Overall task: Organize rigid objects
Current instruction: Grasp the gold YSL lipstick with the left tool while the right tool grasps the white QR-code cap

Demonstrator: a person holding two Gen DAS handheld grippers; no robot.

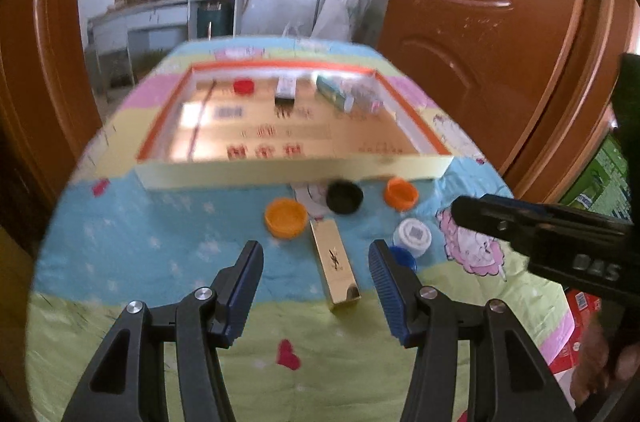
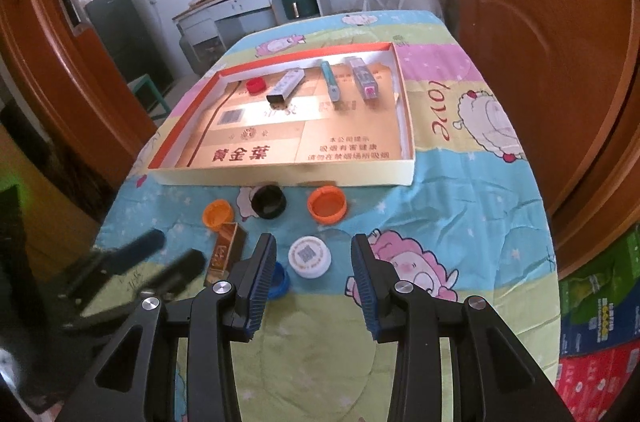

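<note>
Left wrist view: left gripper (image 1: 316,264) spread, empty, straddling the gold box (image 1: 336,268), apparently to pinch its long sides.
Gold box: on the cloth, near side of the tray (image 1: 280,170); long axis runs near-to-far, toward the tray.
Right gripper (image 2: 314,270): parted, empty, over the white cap (image 2: 310,257).

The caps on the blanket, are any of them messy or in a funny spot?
Yes. Five caps and a gold box still lie loose on the blanket in front of the tray, while only the red cap is inside. The blue cap is half hidden behind a gripper finger. Nothing looks broken or spilled.
</note>
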